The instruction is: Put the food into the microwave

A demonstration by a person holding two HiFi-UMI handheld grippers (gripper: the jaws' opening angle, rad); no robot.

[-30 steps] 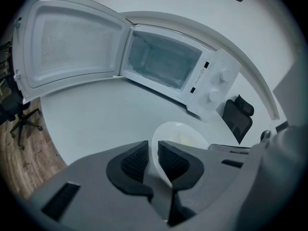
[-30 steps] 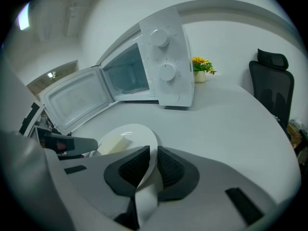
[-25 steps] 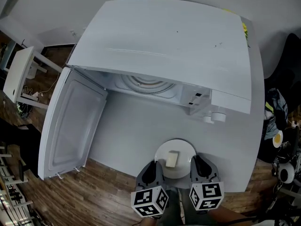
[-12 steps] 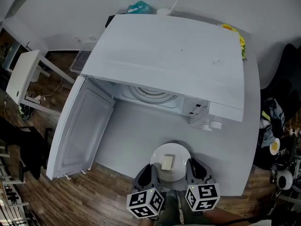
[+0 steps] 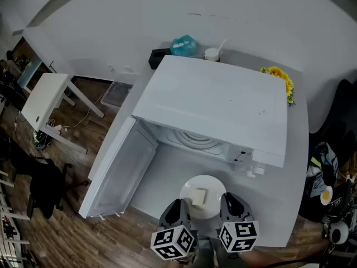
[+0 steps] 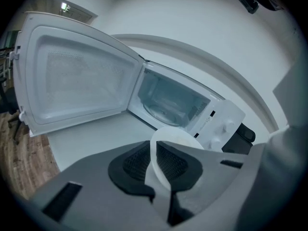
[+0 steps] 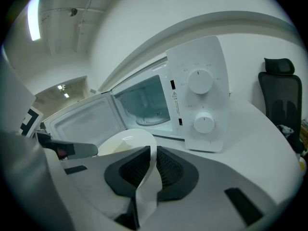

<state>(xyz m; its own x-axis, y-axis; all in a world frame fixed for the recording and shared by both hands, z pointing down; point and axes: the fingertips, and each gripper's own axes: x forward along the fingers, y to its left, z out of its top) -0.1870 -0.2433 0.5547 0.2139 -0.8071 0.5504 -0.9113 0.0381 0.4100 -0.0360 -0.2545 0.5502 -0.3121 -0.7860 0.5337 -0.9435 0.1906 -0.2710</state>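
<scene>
A white plate [image 5: 207, 187] carries a pale yellow block of food [image 5: 199, 196] and sits low in the head view, in front of the white microwave [image 5: 223, 102]. The microwave door [image 5: 120, 169] hangs wide open to the left, and the glass turntable [image 5: 195, 140] shows inside. My left gripper [image 5: 179, 211] is shut on the plate's left rim [image 6: 155, 150]. My right gripper [image 5: 227, 204] is shut on the plate's right rim [image 7: 150, 165]. From the right gripper view I see the two control knobs [image 7: 201, 81] and the open cavity [image 7: 144, 105].
The microwave stands on a white table [image 5: 279, 205]. Yellow flowers [image 5: 279, 74], a teal bag [image 5: 184, 44] and a small white cup [image 5: 211, 53] sit behind it. A small white side table [image 5: 47, 96] stands on the wood floor at left. A black office chair [image 7: 279, 88] is at right.
The head camera has pulled back and up, so the microwave looks smaller and more of the room shows. Both grippers still hold the plate in front of the open microwave.
</scene>
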